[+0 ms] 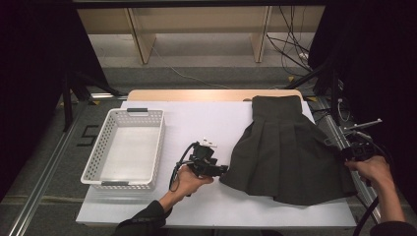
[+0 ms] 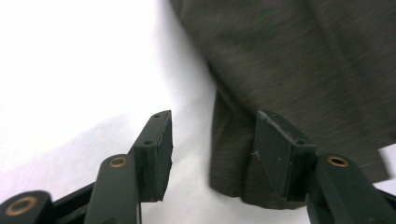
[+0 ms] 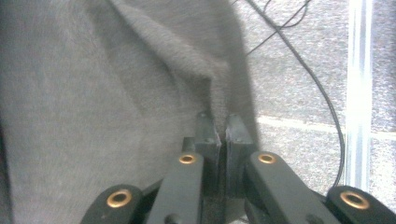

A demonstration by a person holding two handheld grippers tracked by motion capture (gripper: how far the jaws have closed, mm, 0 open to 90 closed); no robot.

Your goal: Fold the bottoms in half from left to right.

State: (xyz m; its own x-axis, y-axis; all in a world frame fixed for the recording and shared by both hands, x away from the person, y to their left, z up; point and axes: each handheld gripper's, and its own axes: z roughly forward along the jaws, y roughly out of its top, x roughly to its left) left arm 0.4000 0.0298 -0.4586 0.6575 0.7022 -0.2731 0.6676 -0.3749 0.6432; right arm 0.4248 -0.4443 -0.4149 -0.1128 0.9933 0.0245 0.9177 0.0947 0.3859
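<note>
A dark grey pleated skirt (image 1: 285, 147) lies spread on the right half of the white table, waistband at the far edge. My left gripper (image 1: 222, 170) stands open at the skirt's near-left hem corner (image 2: 233, 177), one jaw over the cloth and the other over bare table. My right gripper (image 1: 350, 153) is at the skirt's right edge, past the table's side. Its jaws are shut on a fold of the skirt's cloth (image 3: 205, 88), which rises in a ridge from the fingertips.
A white perforated basket (image 1: 98, 162) sits on the left of the table (image 1: 206, 123). Metal rails (image 1: 339, 132) and cables run along the right side. Wooden furniture legs and more cables stand on the floor beyond the far edge.
</note>
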